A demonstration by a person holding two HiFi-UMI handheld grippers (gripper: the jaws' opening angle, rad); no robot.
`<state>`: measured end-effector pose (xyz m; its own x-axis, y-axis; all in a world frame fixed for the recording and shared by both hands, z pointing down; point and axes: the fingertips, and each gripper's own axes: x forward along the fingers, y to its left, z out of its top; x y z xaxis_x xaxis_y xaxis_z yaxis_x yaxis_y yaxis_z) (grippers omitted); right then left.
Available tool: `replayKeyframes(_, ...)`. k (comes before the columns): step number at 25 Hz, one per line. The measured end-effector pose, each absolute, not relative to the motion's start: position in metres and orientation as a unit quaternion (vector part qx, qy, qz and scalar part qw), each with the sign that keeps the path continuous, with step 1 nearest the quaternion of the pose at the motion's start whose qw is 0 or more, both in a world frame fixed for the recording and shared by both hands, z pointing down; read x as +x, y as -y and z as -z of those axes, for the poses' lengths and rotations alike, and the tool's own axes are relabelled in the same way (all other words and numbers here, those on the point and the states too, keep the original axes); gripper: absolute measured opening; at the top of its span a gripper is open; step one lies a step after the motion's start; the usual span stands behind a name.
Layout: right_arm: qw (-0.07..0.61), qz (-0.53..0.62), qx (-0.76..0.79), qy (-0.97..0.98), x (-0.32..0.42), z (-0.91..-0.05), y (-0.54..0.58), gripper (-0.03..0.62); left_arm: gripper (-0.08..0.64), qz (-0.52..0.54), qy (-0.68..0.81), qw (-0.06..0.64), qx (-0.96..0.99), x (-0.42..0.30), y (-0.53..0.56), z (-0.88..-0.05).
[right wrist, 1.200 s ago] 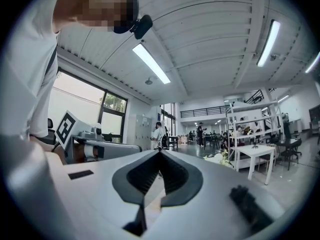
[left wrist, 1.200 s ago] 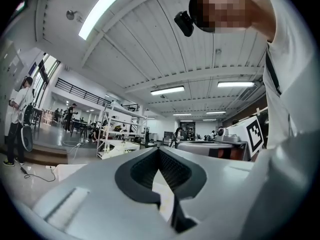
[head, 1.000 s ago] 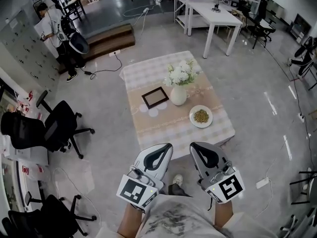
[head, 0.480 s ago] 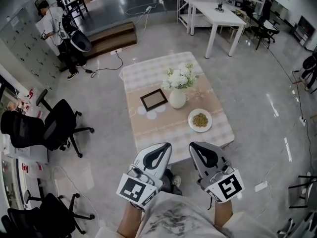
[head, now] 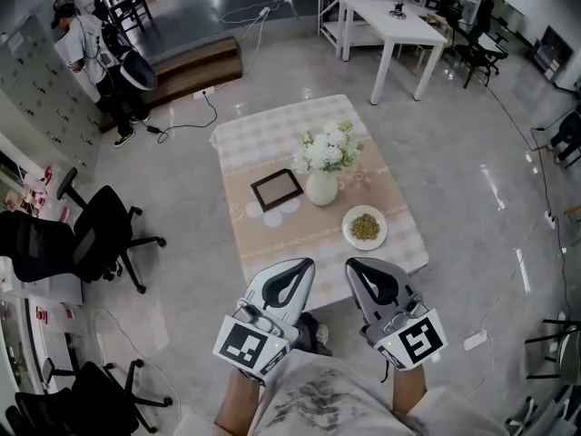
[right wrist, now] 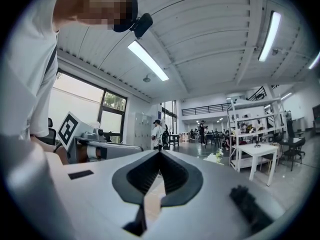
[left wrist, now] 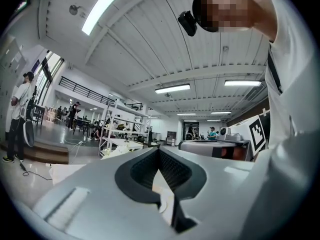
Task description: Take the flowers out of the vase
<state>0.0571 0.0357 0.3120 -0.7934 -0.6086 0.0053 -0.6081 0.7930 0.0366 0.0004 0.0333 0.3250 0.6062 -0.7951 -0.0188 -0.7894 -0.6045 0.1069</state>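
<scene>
A checked-cloth table (head: pixel 263 134) on glossy floor (head: pixel 454 153) bears the vase (head: pixel 321 189) of flowers (head: pixel 327 148); left gripper (head: pixel 307 263) and right gripper (head: pixel 349 263) jaws closed, empty.

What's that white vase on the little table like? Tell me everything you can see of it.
The vase is white and round-bellied, narrowing to a short neck; it looks like glazed ceramic. It stands upright on the beige runner mid-table, holding white flowers with green leaves. A dark picture frame lies close beside it.
</scene>
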Motion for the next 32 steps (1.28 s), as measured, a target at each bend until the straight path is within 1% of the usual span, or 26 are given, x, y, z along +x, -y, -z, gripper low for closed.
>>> replayKeyframes(10,0.014,0.011,0.334,0.943,0.046,-0.320,0.013,0.017,0.009,0.029,0.430,0.055,0.901,-0.010,0.019,-0.339)
replayKeyframes(19,0.038,0.002,0.353,0.935,0.039,-0.331,0.050,0.017,0.010,0.017,0.425,0.062,0.903,-0.021,0.063,-0.357)
replayKeyframes(32,0.062,-0.013,0.378,0.923,0.039,-0.339,0.082,0.017,0.034,-0.006,0.411,0.098,0.906,-0.026,0.104,-0.390)
